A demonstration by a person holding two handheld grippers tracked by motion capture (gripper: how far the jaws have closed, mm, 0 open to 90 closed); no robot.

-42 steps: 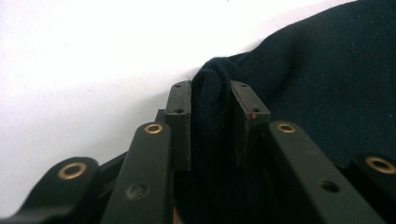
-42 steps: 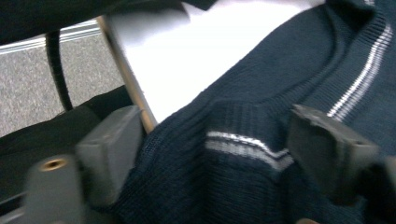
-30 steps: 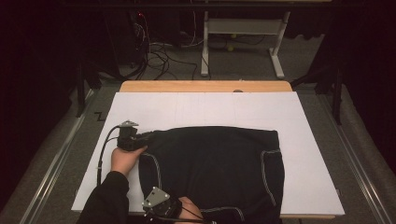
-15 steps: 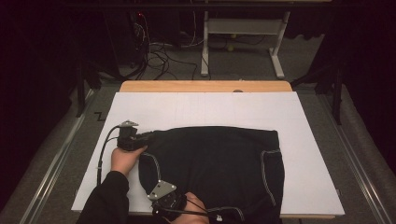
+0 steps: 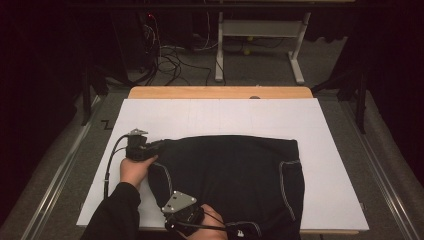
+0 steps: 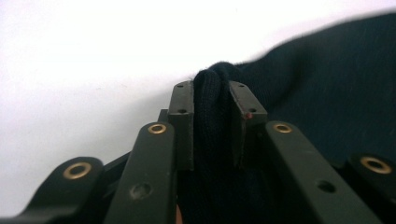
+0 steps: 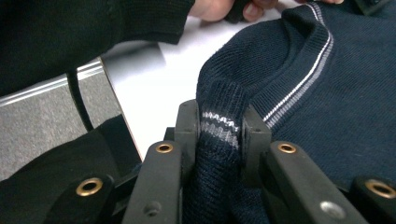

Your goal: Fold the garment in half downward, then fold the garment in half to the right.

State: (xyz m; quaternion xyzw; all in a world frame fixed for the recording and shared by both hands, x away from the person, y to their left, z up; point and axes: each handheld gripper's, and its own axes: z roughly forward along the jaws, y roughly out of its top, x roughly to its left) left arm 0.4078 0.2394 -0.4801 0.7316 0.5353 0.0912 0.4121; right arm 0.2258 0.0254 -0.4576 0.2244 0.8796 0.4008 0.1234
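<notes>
My left tongs [image 5: 159, 146] and right tongs [image 5: 176, 216], jaws having just closed, are clamped on the left edge of the dark sweater [image 5: 235, 185], which stretches rightward across the white counter [image 5: 215, 117].

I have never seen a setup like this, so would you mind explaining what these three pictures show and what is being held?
A person works at a table covered in white, holding a two-jaw hand tool in each hand. The high view looks down from above; the other two come from cameras riding on each tool, looking along its black jaws. A dark navy sweater with pale stripes lies flat. The left gripper is clamped on a fold of its knit edge. The right gripper, whose jaws have just been closing, pinches a striped ribbed edge near the table's front.
</notes>
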